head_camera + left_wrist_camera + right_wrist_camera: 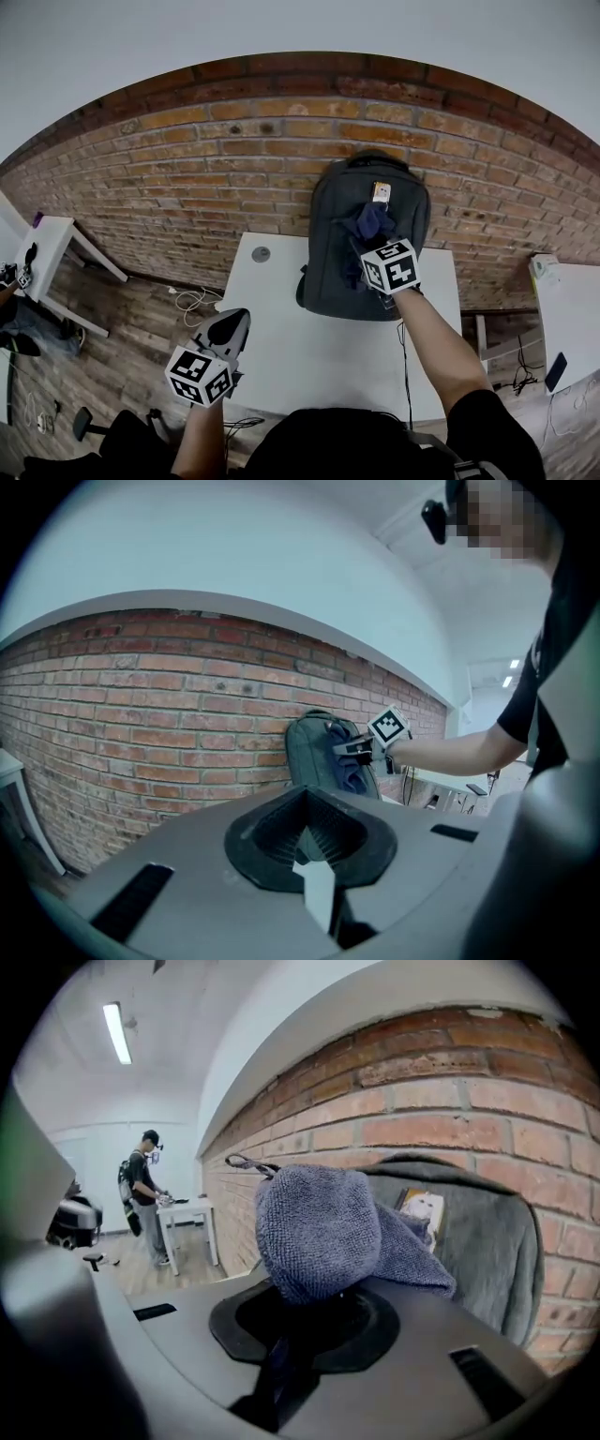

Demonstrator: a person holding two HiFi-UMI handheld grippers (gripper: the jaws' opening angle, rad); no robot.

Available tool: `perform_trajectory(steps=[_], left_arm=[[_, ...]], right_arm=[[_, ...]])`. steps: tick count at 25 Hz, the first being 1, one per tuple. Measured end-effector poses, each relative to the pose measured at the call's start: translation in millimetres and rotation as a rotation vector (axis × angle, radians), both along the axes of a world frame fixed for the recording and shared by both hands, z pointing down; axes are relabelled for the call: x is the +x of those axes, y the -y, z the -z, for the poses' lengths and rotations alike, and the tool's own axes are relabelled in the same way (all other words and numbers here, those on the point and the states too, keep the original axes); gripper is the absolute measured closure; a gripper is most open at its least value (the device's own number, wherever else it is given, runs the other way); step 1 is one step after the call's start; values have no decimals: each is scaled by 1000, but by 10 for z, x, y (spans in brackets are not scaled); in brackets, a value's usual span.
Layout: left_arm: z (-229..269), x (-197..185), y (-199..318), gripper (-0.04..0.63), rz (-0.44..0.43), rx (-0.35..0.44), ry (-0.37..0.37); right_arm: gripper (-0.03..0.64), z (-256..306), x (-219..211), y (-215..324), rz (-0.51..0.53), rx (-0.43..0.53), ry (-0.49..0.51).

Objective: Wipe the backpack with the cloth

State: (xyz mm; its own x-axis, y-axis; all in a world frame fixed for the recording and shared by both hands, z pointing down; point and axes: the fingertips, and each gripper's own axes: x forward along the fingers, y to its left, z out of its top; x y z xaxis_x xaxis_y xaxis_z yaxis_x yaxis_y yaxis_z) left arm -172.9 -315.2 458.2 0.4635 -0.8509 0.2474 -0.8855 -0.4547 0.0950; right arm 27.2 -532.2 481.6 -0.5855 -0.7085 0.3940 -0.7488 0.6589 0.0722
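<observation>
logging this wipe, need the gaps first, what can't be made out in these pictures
Backpack surface under the cloth: covered by the cloth in head and right gripper views.
Tag print: too small in head view, blurred in right gripper view.
Backpack base: hidden behind the left gripper's body in its view.
Round thing on the table: too small to identify, head view.

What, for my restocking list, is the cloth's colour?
Blue-grey cloth, clearest in the right gripper view.

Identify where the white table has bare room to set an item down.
Bare: the front half of the table, between the backpack and the person, and the left strip beside the backpack, apart from a small grey disc. Crowded: the backpack's front, where the right gripper holds the cloth.
</observation>
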Motion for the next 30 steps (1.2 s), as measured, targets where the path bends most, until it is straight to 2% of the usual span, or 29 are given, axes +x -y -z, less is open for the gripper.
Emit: perform_trajectory(steps=[5,12,14,20,25,30], left_arm=[[29,-42,5,600,11,6,5],[-62,-101,6,600,28,-14,5],[-73,-116,11,600,34,-15,-1],[-79,-77,73,600,21,-11,-9],[-38,-59,102,600,10,-5,-22],[-22,-168,122,600,28,2,-22]], right_arm=[[555,429,-1,527,-48,19,41],[556,831,45,1032,-121,74,-22],[556,862,-4,1042,-118,74,-25],[556,826,-284,978,-93,31,61],[556,795,-338,921,-84,9,96],[556,751,-439,842,-53,14,55]])
